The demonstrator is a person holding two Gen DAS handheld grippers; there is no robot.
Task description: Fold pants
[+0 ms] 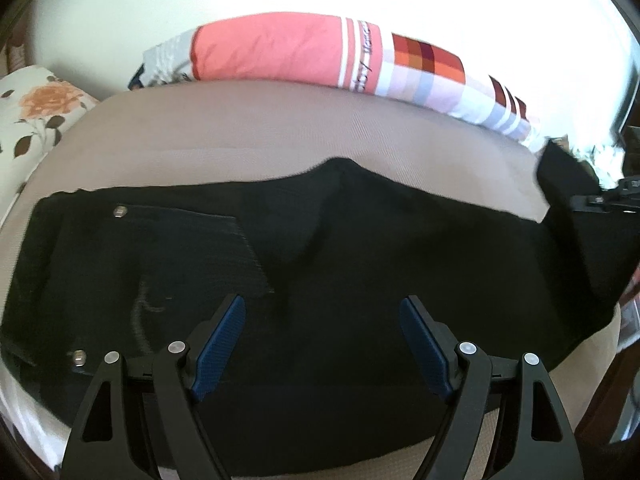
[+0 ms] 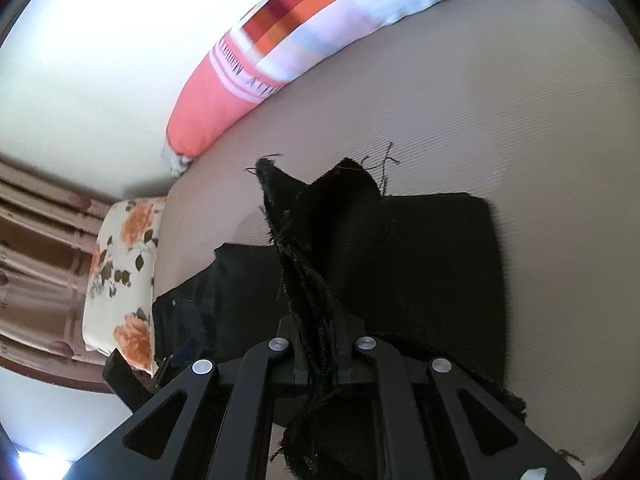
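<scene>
Blue-padded fingers (image 1: 218, 354) of my left gripper (image 1: 322, 312) stand wide apart over the black denim pants (image 1: 320, 248), nothing between them, pads clear of the cloth. Pants lie spread flat across the beige ribbed mattress cover (image 1: 240, 128), waistband end with two metal rivets (image 1: 120, 211) at the left of the left wrist view, back pocket near it. Right gripper (image 2: 322, 360) has its jaws pressed together on the frayed black leg hem (image 2: 320, 216) of the pants, loose threads hanging down between the fingers; hem corners stick up off the bed. Rest of that leg lies flat beneath on the mattress cover. Long pink and checked bolster pillow (image 1: 280, 52) lies along the far edge against the white wall (image 1: 120, 8). Cream pillow with orange roses (image 2: 120, 264) sits at the bed's end beyond the waistband. Right gripper tip also shows at the right edge of the left wrist view, cloth raised there.
</scene>
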